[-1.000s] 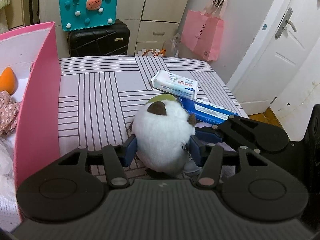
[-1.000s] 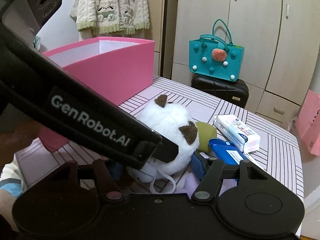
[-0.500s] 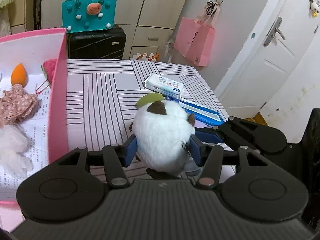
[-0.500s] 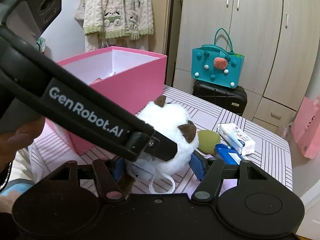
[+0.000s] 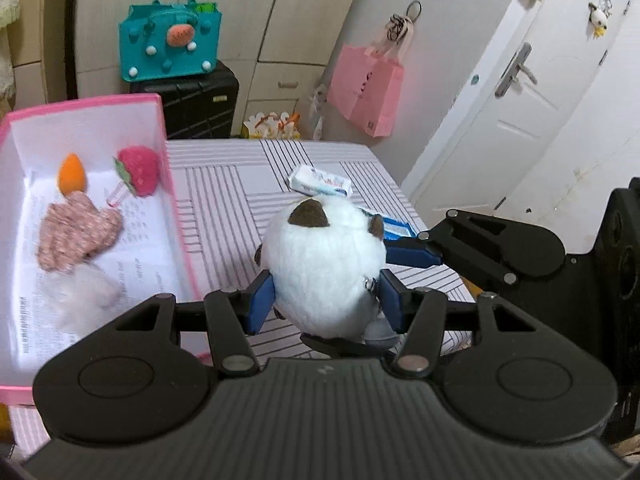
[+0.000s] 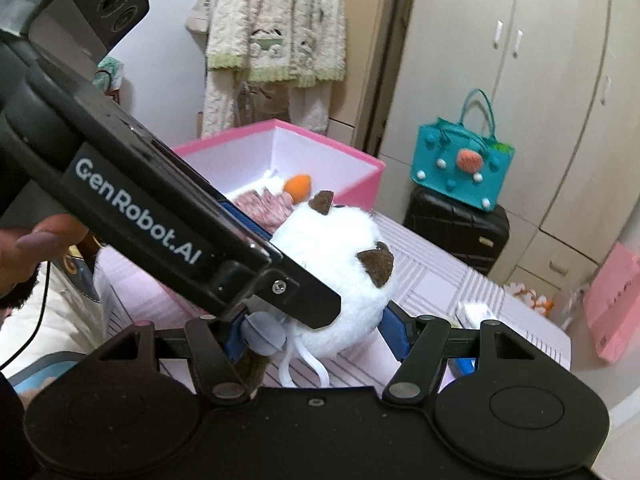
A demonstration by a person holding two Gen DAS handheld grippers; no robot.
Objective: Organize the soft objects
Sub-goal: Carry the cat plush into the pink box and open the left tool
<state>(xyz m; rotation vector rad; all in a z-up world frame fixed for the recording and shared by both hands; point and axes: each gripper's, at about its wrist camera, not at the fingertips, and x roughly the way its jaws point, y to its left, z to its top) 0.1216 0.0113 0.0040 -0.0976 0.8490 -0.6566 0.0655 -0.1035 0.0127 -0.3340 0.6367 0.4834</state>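
At about nine o'clock in the left wrist view stands the pink box point(image 5: 172, 184), open, with an orange sponge point(image 5: 71, 173), a strawberry plush point(image 5: 140, 170) and a pink scrunchie point(image 5: 76, 232) inside. At centre the white plush point(image 5: 324, 268) hangs above the striped table point(image 5: 224, 184), clear of its surface. The left gripper point(image 5: 326, 300) has its fingers point(image 5: 262, 306) pinching the toy's lower sides. The right gripper point(image 6: 316, 332) comes in from three o'clock, its fingers point(image 6: 394, 330) pressing the same toy crosswise. At one o'clock beyond the toy lie a tissue pack point(image 5: 320, 182) and a blue packet point(image 5: 394, 228).

To do this carry well, I would move both hands together toward nine o'clock, keep equal squeeze, clear the box's near wall, then lower into the free space nearest the viewer before letting go.
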